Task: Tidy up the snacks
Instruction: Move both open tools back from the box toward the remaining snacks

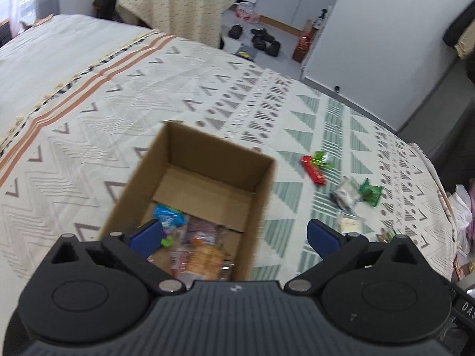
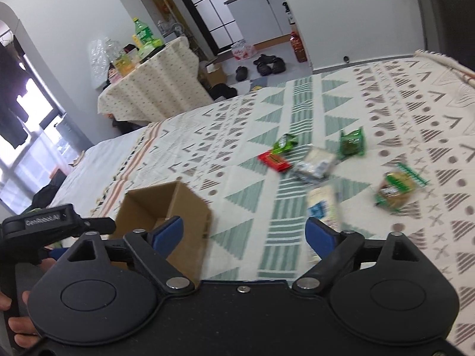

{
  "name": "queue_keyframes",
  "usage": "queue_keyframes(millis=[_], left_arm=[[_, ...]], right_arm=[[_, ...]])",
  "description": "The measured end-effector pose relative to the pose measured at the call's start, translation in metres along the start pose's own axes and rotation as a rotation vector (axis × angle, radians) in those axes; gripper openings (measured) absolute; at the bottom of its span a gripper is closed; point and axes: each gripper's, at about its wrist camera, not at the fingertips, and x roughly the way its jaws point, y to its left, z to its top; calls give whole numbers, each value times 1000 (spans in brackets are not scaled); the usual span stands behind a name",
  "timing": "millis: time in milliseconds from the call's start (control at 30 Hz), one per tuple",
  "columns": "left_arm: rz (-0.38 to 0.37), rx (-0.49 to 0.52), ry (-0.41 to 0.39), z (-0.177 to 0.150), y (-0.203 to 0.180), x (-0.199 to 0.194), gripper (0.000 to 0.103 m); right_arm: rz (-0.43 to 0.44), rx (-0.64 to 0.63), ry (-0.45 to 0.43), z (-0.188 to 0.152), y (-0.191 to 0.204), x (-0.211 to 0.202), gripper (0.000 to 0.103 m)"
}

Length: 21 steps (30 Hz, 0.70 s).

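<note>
My left tongs hang spread wide and empty over the near end of the cardboard box, where several wrapped snacks already lie; the far half of its floor is bare. My right tongs are equally wide apart and hold nothing. Just ahead of their right finger lies a pale packet with a blue label, its long axis running roughly along my line of reach, so I judge it the easiest next pick and the right side the nearer one. Off to the right sits a round brown cake in green-edged wrap. Farther on, close together: a silvery packet, a red bar lying slantwise, a light green pouch and a dark green packet. The box stands to the left of them all, with open bedspread between, so the carry looks unobstructed. The bed's edge lies beyond the farthest packets.
</note>
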Motion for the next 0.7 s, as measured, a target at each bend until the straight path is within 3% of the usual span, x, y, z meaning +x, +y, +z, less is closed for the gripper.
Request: queue_keyframes(millis=[233,700], left_arm=[[-72,18,-8,-6,-36,6,103],[-88,80,19,-14,-101,27,103]], right_arm=[[-70,45,-44,11,-46,-22,94],[-100,98,-49,16,-98,-31,94]])
